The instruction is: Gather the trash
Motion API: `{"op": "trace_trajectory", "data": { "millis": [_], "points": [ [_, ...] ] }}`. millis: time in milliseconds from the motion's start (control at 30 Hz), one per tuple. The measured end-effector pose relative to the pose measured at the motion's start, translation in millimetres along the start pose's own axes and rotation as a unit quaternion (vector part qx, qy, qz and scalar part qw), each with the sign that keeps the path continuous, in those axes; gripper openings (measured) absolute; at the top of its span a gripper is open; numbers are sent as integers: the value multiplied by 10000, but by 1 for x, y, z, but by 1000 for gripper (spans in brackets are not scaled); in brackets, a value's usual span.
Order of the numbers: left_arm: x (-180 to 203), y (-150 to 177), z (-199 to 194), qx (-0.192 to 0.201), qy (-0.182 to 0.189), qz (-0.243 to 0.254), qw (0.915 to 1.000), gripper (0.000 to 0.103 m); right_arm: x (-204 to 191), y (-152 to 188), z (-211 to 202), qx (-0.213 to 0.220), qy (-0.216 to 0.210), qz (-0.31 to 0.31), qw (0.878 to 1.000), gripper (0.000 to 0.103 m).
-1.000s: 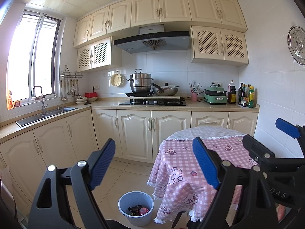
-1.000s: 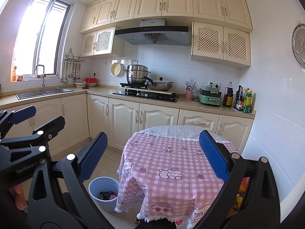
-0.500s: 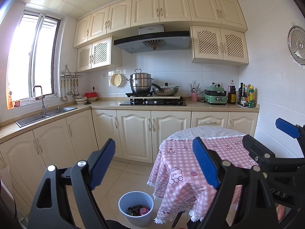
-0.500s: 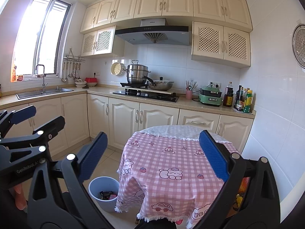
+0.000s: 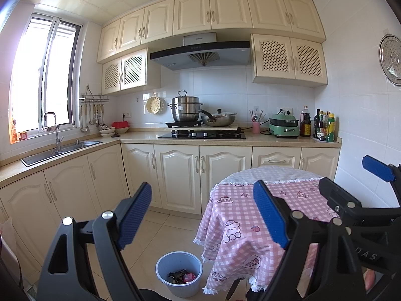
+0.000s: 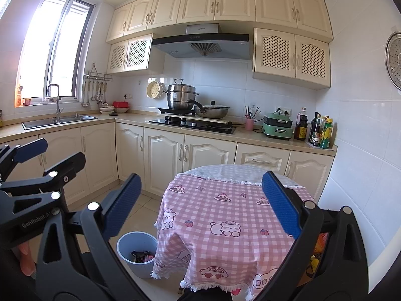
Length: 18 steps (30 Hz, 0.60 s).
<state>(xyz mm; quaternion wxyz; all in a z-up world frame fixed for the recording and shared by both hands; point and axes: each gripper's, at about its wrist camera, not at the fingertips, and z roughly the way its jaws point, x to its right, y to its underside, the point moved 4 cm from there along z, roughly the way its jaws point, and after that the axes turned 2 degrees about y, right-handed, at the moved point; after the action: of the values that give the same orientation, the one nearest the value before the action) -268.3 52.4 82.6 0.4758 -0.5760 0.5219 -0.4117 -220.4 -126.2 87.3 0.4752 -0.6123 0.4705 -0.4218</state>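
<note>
A pale blue trash bin (image 5: 179, 273) stands on the floor left of the round table (image 5: 238, 215), which wears a pink checked cloth. Dark and red wrappers (image 5: 183, 275) lie inside the bin. In the right wrist view the bin (image 6: 136, 253) sits at the lower left, half behind the cloth of the table (image 6: 225, 213). My left gripper (image 5: 204, 213) is open, held high above the floor, with nothing between its blue pads. My right gripper (image 6: 200, 205) is open too, empty, over the table's near side. Each gripper shows at the edge of the other's view.
Cream cabinets and a counter run along the back and left walls, with a sink (image 5: 60, 150), a stove with pots (image 5: 200, 123), a green appliance (image 5: 284, 125) and bottles (image 5: 323, 128). Tiled floor lies between the cabinets and the table. A white tiled wall rises close on the right.
</note>
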Motion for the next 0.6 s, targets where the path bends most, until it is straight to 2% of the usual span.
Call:
{"op": "trace_trajectory", "data": {
  "millis": [600],
  "points": [
    [-1,0,1,-7,-3,-7,10000,81,-1,1,-1,-19,-15,2,10000,95]
  ]
}}
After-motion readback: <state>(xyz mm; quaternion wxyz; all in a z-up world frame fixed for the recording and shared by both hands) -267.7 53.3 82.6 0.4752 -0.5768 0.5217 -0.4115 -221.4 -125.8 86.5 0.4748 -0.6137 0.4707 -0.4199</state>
